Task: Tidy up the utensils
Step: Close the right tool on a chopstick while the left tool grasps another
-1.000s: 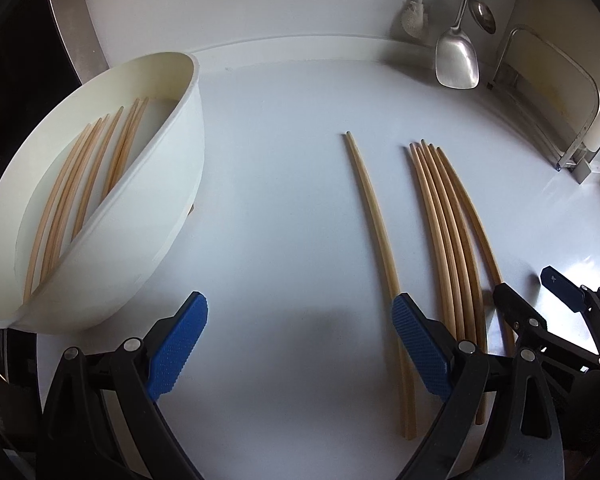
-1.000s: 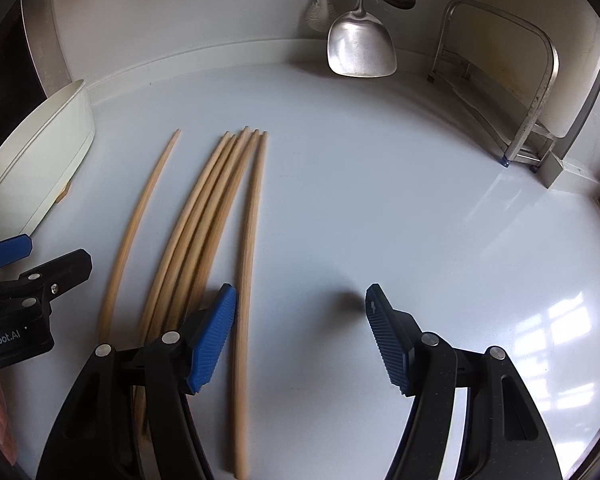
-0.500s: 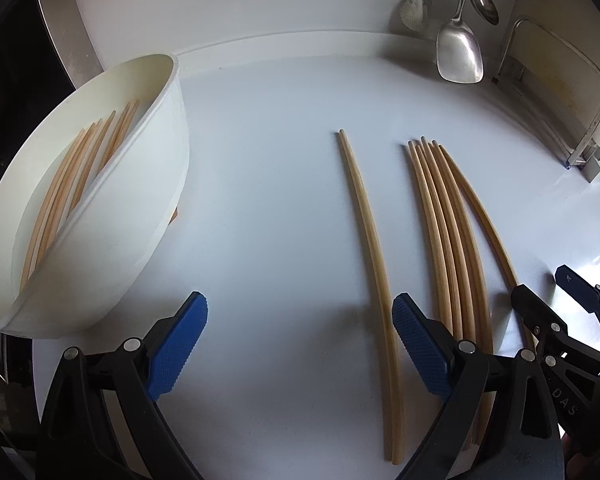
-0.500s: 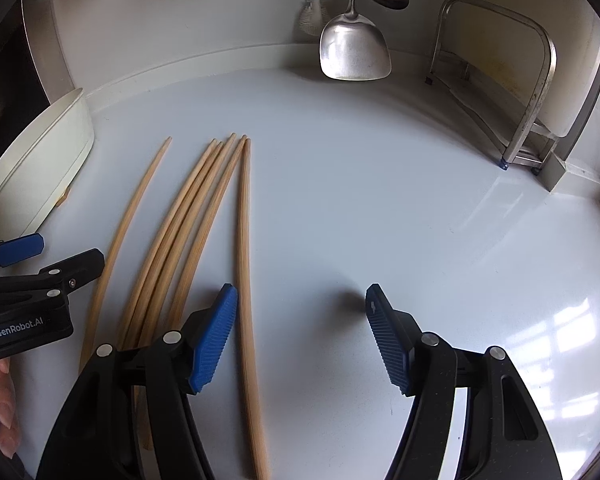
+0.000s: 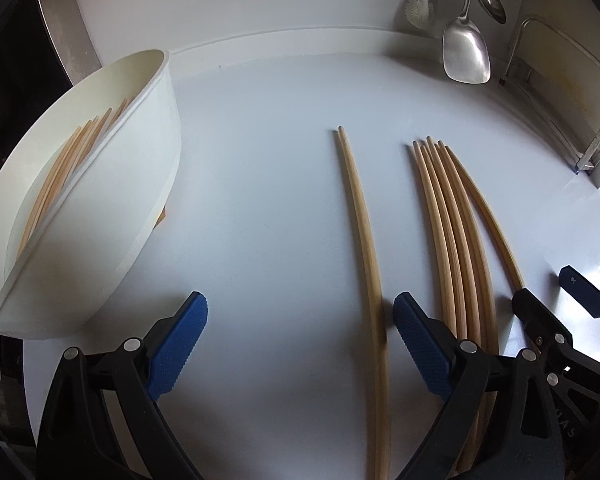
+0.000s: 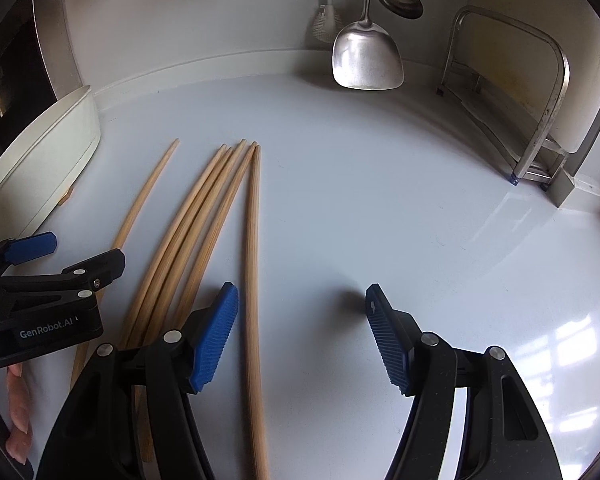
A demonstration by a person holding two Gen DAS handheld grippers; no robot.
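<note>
Bamboo chopstick (image 6: 253,280) newly between fingers (image 6: 215,338)

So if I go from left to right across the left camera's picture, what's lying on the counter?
Big white plastic bowl with chopsticks inside → lone pair of long wooden chopsticks → bundle of long wooden chopsticks → the right tool at the edge.

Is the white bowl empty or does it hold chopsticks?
Not empty: several chopsticks lie inside the bowl.
</note>
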